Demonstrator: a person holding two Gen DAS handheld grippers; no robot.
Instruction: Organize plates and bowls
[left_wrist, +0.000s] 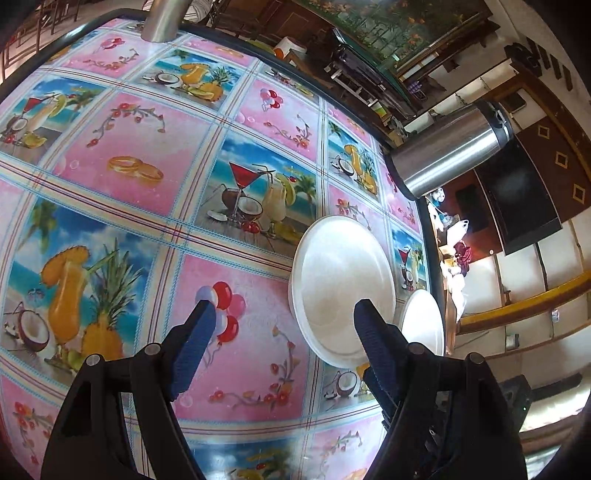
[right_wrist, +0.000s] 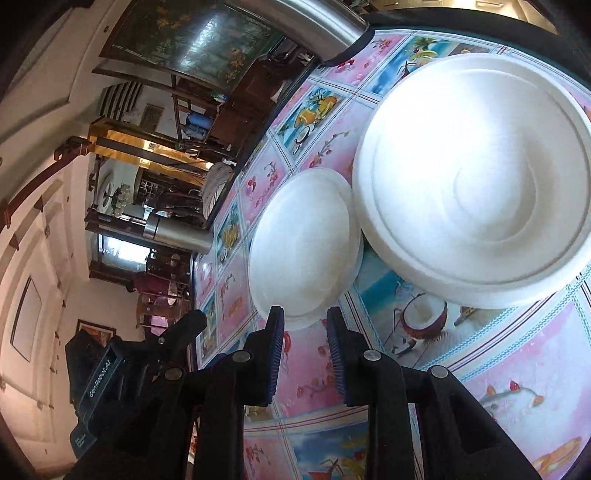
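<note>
Your left gripper (left_wrist: 284, 310) hangs with jaws wide apart, holding nothing, the white plate (left_wrist: 341, 288) just ahead by its right finger. Your right gripper (right_wrist: 306, 319), narrowly parted and empty, faces the plate's (right_wrist: 303, 243) near rim, the bowl (right_wrist: 476, 177) ahead-right

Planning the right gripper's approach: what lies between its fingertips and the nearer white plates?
Nothing; in the right wrist view the right gripper sits at the plate stack rim, only tablecloth beneath.
</note>
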